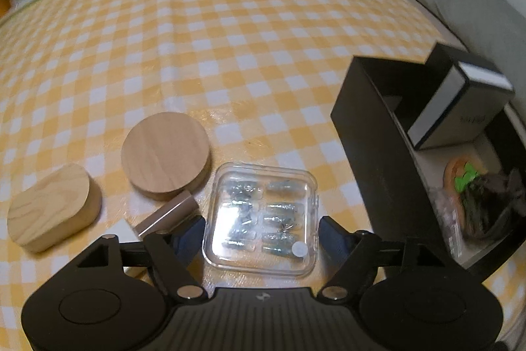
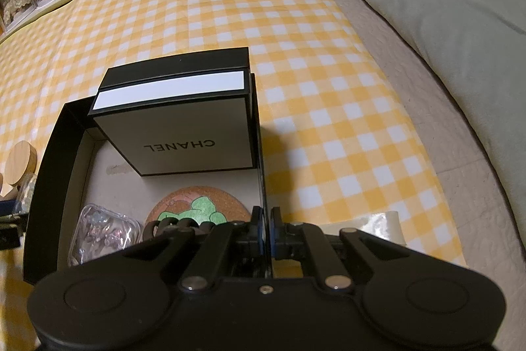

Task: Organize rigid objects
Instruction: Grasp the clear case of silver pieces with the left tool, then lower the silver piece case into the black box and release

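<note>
- Low in the left wrist view, the left gripper [image 1: 261,231] has its fingers spread either side of a clear plastic case [image 1: 261,216] of small greenish pieces; whether the pads touch it, I can't tell.
- Low in the right wrist view, the right gripper [image 2: 265,231] pinches the right wall of the black tray [image 2: 49,160].
- Inside the tray lie another clear case [image 2: 102,234], a cork coaster [image 2: 197,206] and, farther back, a white box [image 2: 177,134].
- At middle left, on the checked cloth [image 1: 230,38], sit a round wooden disc [image 1: 166,155] and an oval block [image 1: 52,208].
</note>
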A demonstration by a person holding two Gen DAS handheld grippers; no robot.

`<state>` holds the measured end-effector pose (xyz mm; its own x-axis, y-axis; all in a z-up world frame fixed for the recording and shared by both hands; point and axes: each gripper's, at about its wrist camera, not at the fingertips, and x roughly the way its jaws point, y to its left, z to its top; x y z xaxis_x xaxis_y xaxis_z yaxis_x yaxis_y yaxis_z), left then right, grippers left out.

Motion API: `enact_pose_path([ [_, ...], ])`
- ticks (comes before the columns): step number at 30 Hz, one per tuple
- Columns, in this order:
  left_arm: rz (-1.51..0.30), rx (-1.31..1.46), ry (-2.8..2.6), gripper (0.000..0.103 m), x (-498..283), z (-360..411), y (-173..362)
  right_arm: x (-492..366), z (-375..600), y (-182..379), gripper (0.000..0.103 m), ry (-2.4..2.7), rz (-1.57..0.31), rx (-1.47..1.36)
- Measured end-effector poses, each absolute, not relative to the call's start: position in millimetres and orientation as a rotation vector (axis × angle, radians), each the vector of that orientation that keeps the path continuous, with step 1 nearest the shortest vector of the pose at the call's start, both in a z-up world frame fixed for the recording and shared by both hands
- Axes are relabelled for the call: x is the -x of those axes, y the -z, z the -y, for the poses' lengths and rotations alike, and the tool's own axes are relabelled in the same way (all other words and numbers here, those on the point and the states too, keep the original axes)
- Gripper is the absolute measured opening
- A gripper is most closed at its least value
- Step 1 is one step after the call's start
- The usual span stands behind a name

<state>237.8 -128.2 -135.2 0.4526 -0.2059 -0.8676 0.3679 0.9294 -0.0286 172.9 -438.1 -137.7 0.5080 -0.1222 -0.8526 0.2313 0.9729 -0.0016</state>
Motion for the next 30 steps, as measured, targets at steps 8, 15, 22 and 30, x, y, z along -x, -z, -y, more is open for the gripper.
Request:
enact_pose_path([
  [8, -1.022, -0.107, 0.324, 0.074, -240.6, 121.0, 132.0, -173.0, 438.3, 137.7, 0.005, 0.214, -1.016, -0.116],
  [15, -0.921, 0.112, 0.292, 0.074, -237.0, 110.5, 83.4, -173.8, 440.8, 139.0, 0.005, 0.216, -1.016, -0.111],
  [22, -0.858, 0.205, 0.399, 0.074, -215.1, 137.9, 47.6, -175.3, 443.5, 140.2, 0.005, 0.219, -1.017, -0.102],
  [30, -0.928, 0.174, 0.48, 0.074, -186.8, 184.7, 64.5, -173.6, 438.8, 139.7, 0.005, 0.218, -1.02, -0.089],
])
